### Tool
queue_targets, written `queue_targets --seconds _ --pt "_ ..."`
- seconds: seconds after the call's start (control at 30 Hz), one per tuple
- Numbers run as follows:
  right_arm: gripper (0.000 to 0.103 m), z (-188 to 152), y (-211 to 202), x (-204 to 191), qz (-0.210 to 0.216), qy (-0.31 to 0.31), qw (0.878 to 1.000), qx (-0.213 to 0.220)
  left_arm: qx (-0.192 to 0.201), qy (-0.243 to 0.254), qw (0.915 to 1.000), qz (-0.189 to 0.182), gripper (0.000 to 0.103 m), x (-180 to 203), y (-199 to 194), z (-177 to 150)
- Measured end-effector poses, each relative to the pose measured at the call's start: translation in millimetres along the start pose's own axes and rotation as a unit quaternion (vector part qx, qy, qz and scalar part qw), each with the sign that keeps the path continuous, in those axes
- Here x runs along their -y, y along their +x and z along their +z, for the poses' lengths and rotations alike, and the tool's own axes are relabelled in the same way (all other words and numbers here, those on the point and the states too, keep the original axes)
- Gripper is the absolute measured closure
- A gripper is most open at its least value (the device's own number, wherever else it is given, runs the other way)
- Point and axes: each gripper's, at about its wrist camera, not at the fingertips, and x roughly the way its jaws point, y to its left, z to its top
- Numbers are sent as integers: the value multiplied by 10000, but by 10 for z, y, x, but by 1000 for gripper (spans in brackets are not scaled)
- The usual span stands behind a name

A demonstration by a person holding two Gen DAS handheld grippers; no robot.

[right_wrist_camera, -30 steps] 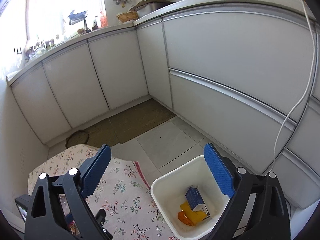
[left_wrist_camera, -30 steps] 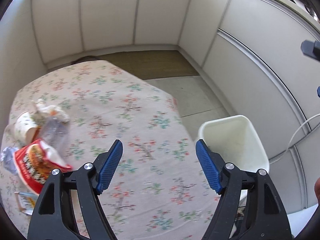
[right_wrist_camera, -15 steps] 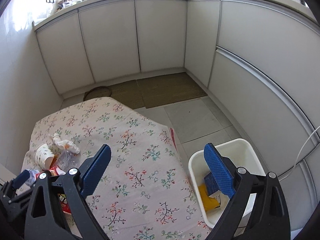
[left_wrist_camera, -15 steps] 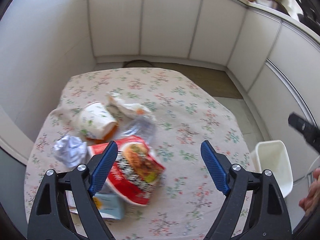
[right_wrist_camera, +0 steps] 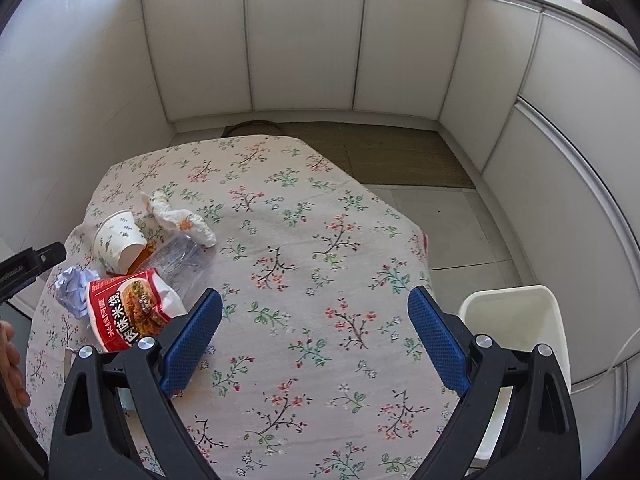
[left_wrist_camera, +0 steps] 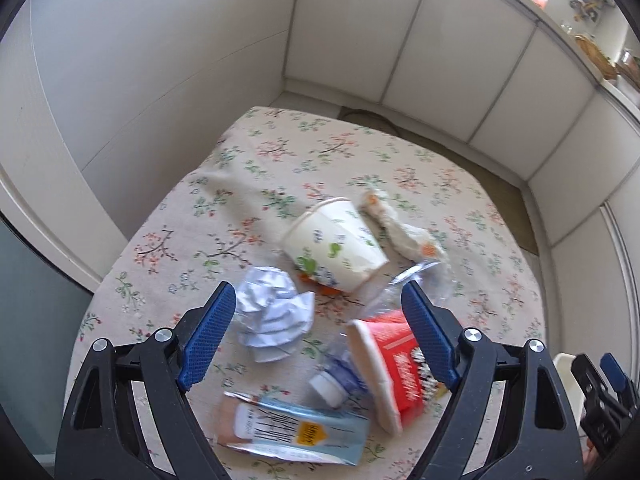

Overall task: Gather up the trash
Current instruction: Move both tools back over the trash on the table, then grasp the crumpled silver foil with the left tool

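Trash lies in a pile on the floral tablecloth [left_wrist_camera: 248,184]: a paper cup [left_wrist_camera: 334,240] on its side, a crumpled paper ball [left_wrist_camera: 274,314], a red snack bag [left_wrist_camera: 396,372], a clear plastic bottle [left_wrist_camera: 334,384], a light blue packet [left_wrist_camera: 296,432] and a crumpled tissue [left_wrist_camera: 396,224]. My left gripper [left_wrist_camera: 316,332] is open and empty, hovering right above the pile. My right gripper [right_wrist_camera: 316,340] is open and empty over the bare cloth [right_wrist_camera: 304,240], with the pile [right_wrist_camera: 132,264] to its left. The white bin [right_wrist_camera: 516,344] stands on the floor at the table's right edge.
White cabinets [right_wrist_camera: 304,40] wrap around the back and right. A brown mat [right_wrist_camera: 400,156] lies on the floor beyond the table. A white wall [left_wrist_camera: 140,60] stands close on the table's left side.
Both grippers have swung left from the bin toward the table. The left one now hovers over the trash pile; the right one now faces the tablecloth. Both stay open.
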Motion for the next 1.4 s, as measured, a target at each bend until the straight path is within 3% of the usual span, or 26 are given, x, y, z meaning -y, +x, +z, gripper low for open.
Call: queue_targets --seconds 0.33,0.43,0.5,0.57,0.73,0.77,0.83,0.9,1.07,1.4 --pt "12 -68 213 -358 409 -450 9976 -328 -687 -240 9967 357 27 -393 558 34" --pt "12 -74 285 -407 618 -412 9961 -475 -850 -193 9957 298 38 -423 658 9" --pt "12 -77 333 -449 888 -400 9936 -565 -951 -143 9952 190 56 -430 702 -8" --pt "12 -95 384 -506 1156 -418 9902 -665 -1008 -133 9948 88 64 -425 699 -20" --pt "12 -158 545 -571 1706 -81 9782 -1181 -1163 -73 9932 -54 66 -370 648 -50" --pt "12 -178 570 -580 1780 -4 9757 -1278 -1165 -64 9932 -44 67 -364 648 -58" --pt "12 -217 600 -602 1820 76 9732 -1406 -1121 26 9937 -66 79 -339 622 -64" --pt "12 -248 618 -628 1845 108 9714 -1493 -1068 53 9942 -149 82 -323 576 -55" --pt "12 -281 653 -640 1961 260 9671 -1597 -913 190 9954 -212 83 -252 439 -50" --pt "12 -316 705 -665 2529 880 9438 -1940 -105 319 9978 -571 83 -160 -279 49"
